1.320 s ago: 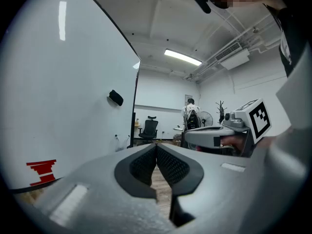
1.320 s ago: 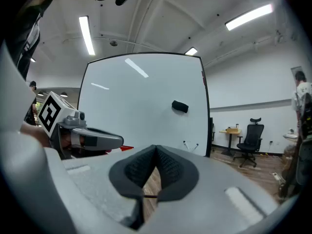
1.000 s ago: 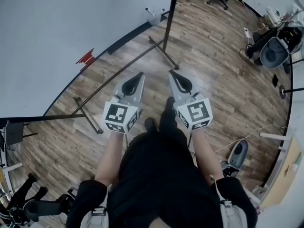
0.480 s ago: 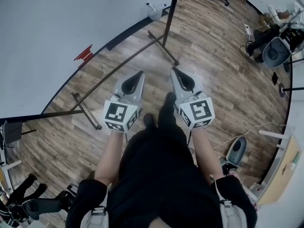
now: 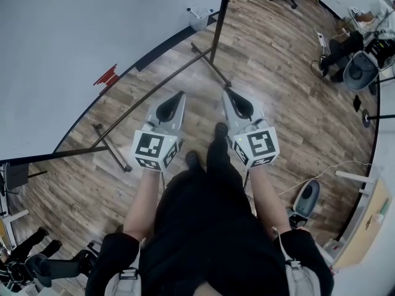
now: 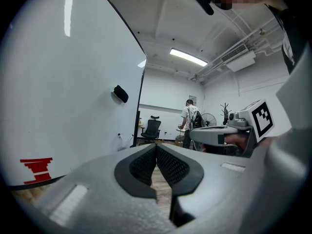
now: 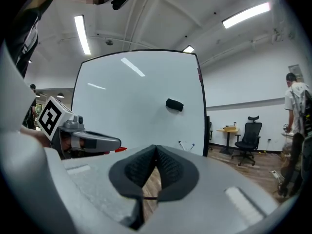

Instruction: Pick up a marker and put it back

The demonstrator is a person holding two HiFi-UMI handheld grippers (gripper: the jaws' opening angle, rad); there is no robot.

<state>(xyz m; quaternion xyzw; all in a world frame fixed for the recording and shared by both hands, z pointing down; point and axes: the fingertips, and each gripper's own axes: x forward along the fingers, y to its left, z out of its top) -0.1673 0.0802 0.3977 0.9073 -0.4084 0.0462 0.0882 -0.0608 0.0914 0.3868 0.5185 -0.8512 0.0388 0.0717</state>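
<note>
Both grippers are held side by side over the wood floor, in front of a large whiteboard (image 5: 92, 36) on a wheeled stand. My left gripper (image 5: 179, 95) is shut with nothing between its pads (image 6: 146, 165). My right gripper (image 5: 226, 92) is shut and empty as well, its pads (image 7: 168, 167) pressed together. Two markers (image 7: 185, 145) stick up near the board's lower right corner, small and far off; in the head view they show at the board's corner (image 5: 199, 11). A black eraser (image 7: 174, 105) clings to the board, and a red drawing (image 5: 106, 77) marks its lower part.
The stand's black floor bars (image 5: 213, 66) run just ahead of the grippers. A black office chair (image 7: 249, 134) and a desk stand behind the board. A person (image 6: 189, 118) stands far back. Cables and equipment (image 5: 358, 60) lie at the right.
The view has drifted slightly, so the whiteboard and its red drawing sit a little further left. Both grippers stay shut and side by side.
</note>
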